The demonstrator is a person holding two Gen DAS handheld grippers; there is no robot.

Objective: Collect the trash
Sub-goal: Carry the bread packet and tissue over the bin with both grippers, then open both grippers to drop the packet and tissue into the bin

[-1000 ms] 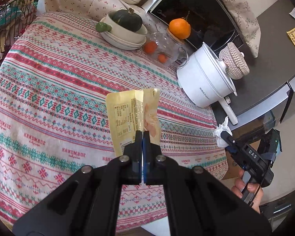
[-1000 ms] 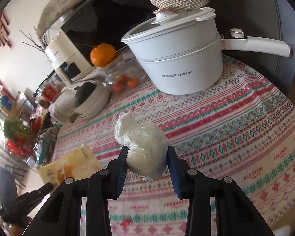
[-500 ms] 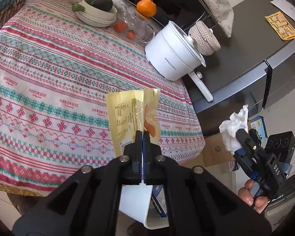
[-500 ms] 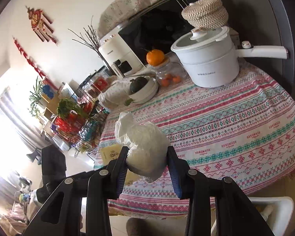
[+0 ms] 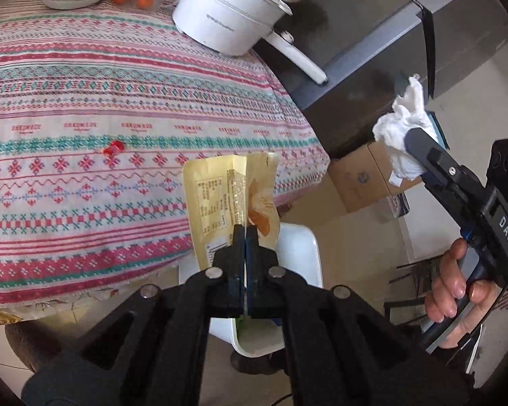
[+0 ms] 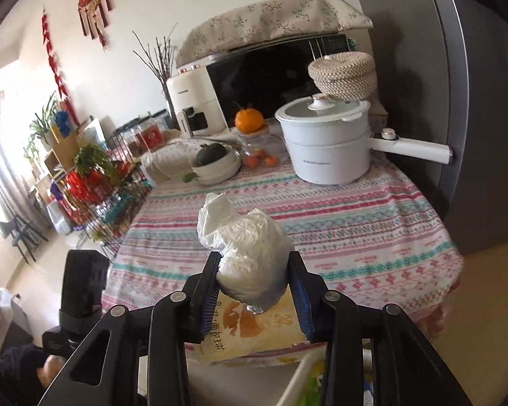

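Yellow snack wrapper [image 5: 230,193]: pinched flat in the left tongs [image 5: 245,237], hanging past the tabletop [image 5: 84,135] edge, directly above the white bin [image 5: 301,253] on the floor. Crumpled white wad [image 6: 250,257]: squeezed between the pads of the right tongs [image 6: 254,280], jaws part-way apart on its bulk, hovering off to the right of the bin in the left view. Best done one piece at a time. Lower the wrapper until its bottom edge sits inside the bin's rim, then release; dropped from height, likely to flutter sideways. Bring the wad over the opening only once the left tongs are clear, to avoid knocking the two together. Open the right jaws fully, since soft paper may cling to a pad. Worth noting afterwards: small red scrap [image 5: 113,149] lying on the cloth, probably also trash.
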